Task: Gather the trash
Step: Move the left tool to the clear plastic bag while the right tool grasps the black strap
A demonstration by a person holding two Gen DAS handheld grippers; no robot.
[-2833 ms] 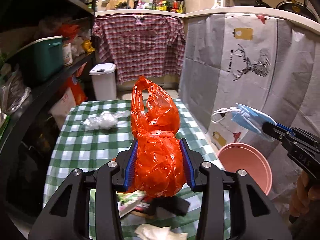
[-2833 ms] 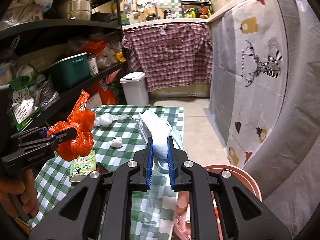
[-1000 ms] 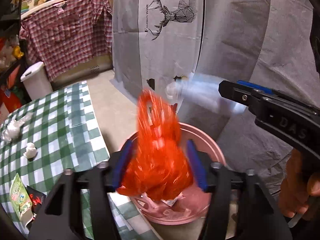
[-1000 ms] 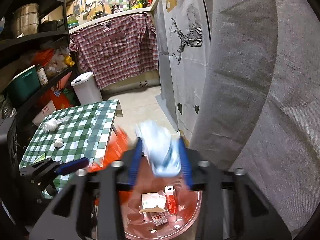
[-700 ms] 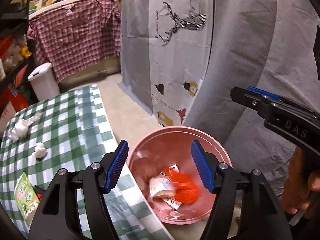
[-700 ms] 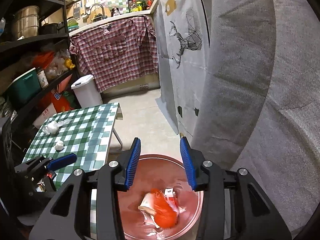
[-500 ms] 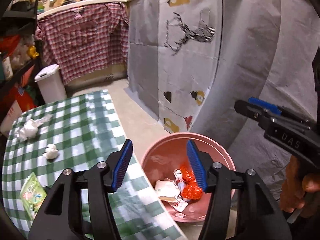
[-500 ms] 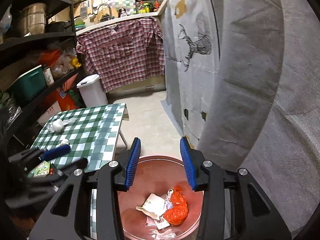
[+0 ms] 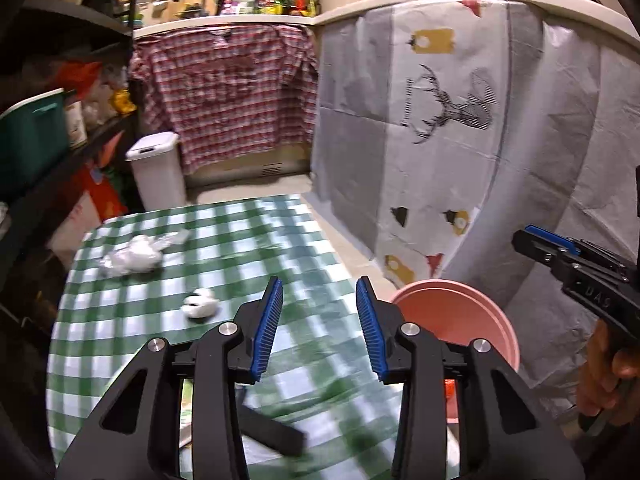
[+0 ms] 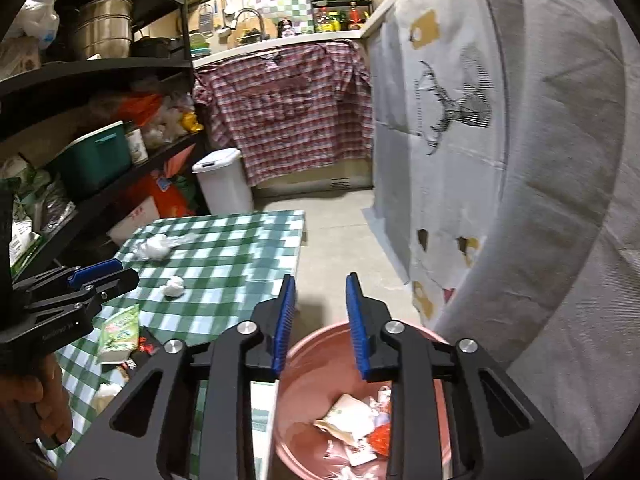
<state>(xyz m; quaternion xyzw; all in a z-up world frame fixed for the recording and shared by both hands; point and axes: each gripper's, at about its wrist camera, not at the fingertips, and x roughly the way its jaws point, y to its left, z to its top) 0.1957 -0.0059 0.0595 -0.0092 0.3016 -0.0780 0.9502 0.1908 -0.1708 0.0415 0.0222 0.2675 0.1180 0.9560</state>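
My left gripper (image 9: 319, 330) hangs over the green checked table (image 9: 240, 248); its jaws are closing with nothing between them. My right gripper (image 10: 320, 326) hovers above the pink bin (image 10: 316, 376); its jaws are also closing on nothing. The bin holds the orange bag (image 10: 380, 438), paper scraps and wrappers. On the table lie a crumpled clear plastic bag (image 9: 130, 258), a small white wad (image 9: 200, 306), a green packet (image 10: 118, 334) and a white tissue (image 10: 106, 390). The pink bin (image 9: 460, 320) stands right of the table; the right gripper (image 9: 532, 242) appears at the right edge.
Black shelves (image 10: 100, 68) with pots and a green box (image 10: 94, 158) line the left side. A white pedal bin (image 10: 222, 180) stands on the floor behind the table. A grey cloth with a deer print (image 10: 452, 112) covers the right side. A hand (image 10: 36, 396) holds the left gripper.
The orange bag and the blue mask dropped from the jaws into the pink bin. Both grippers then swung left, the left one back over the table, and their jaws narrowed.
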